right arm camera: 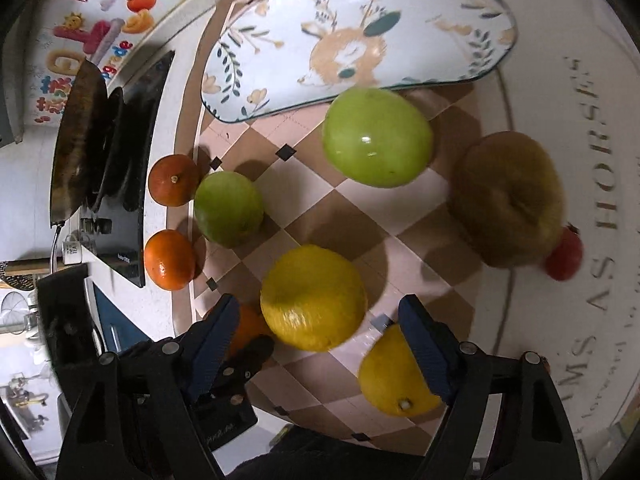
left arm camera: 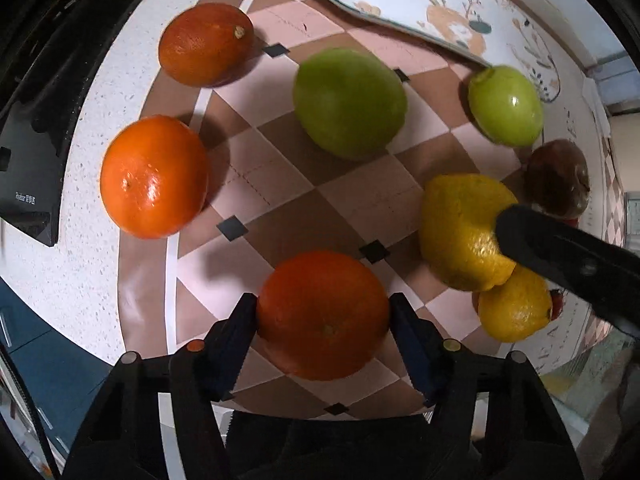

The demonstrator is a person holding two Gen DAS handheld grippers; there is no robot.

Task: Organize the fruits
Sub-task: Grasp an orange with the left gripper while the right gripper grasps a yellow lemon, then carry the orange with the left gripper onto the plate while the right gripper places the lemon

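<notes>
The left tongs [left arm camera: 323, 312] clamp the orange [left arm camera: 323, 314] at 6 o'clock on the desk [left arm camera: 80, 272]. The right tongs [right arm camera: 316, 332] gape around a lemon [right arm camera: 314, 298]; centre it before squeezing, then lift straight toward the plate [right arm camera: 360, 40] at 12.

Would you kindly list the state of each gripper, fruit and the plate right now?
Left gripper: shut on the nearest orange.
Right gripper: open, straddling a lemon, pads clear.
Second lemon: on the mat, partly behind a right finger.
Other oranges: loose at the mat's edge.
Green fruits: loose on the mat.
Plate: empty.
</notes>
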